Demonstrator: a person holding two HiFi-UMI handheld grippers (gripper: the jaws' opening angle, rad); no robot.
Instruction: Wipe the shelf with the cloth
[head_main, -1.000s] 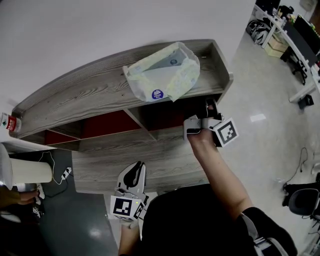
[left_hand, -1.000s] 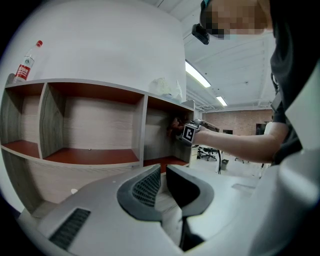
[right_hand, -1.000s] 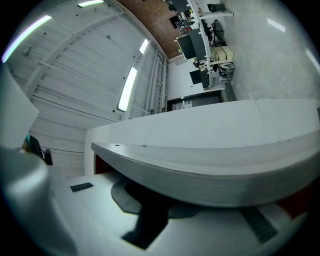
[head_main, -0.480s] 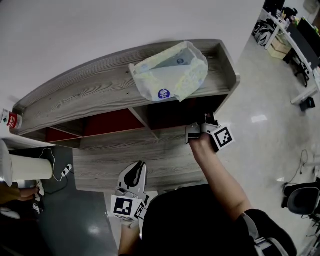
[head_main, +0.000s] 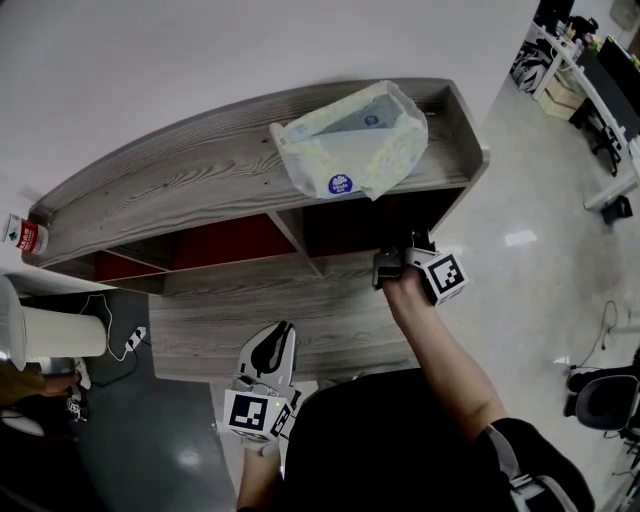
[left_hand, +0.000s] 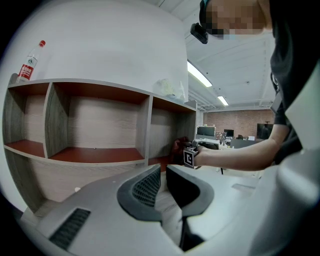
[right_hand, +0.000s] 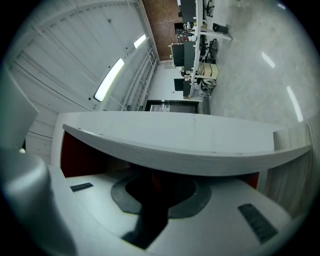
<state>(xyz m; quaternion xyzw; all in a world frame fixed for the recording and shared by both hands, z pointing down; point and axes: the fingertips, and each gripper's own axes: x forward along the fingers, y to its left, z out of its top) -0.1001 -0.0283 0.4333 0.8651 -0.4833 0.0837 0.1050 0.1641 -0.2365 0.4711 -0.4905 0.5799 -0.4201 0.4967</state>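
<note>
The grey wooden shelf (head_main: 180, 180) has red-backed compartments (left_hand: 95, 155). My right gripper (head_main: 415, 242) reaches into the rightmost compartment, under the top board (right_hand: 190, 145). Its jaws are shut on a dark reddish cloth (right_hand: 154, 180), which the left gripper view shows as a dark lump (left_hand: 179, 148) ahead of the right gripper (left_hand: 189, 153). The left gripper (head_main: 270, 345) hangs low in front of the shelf. Its pads (left_hand: 145, 187) are close together with nothing between them.
A crumpled plastic bag (head_main: 350, 150) lies on the shelf top near its right end. A bottle (head_main: 25, 238) stands at the left end. A white cylinder (head_main: 60, 335) and a power strip (head_main: 132, 345) are on the floor at left. Office desks and a chair (head_main: 605, 400) stand to the right.
The right gripper has slid a little to the left inside the right compartment, toward the divider. The left gripper has stayed where it was.
</note>
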